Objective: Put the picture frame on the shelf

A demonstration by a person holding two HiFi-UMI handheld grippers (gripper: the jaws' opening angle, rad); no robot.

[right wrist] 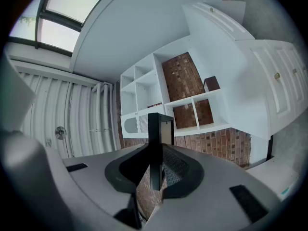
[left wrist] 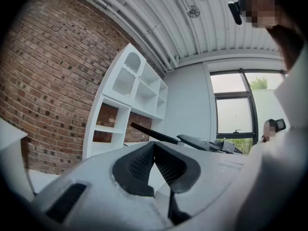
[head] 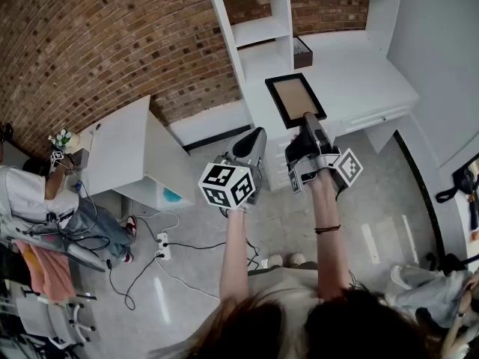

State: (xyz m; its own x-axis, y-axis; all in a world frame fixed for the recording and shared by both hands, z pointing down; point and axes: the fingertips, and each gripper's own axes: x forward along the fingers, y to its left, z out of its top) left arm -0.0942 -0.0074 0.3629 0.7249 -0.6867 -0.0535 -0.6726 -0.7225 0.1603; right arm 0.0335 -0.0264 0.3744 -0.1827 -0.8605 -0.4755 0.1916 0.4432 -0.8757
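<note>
The picture frame, black-edged with a tan panel, hangs flat over the white desk below the shelf unit. My right gripper is shut on its near edge. In the right gripper view the frame stands edge-on, clamped by the right gripper, with the shelf unit beyond it. My left gripper hovers just left of the frame, shut on nothing. The left gripper shows its pads pressed together, with the frame seen thin beyond them.
A small brown box sits in a shelf compartment behind the frame. A white table stands to the left, with a seated person beside it. Cables and a power strip lie on the floor. A brick wall backs the room.
</note>
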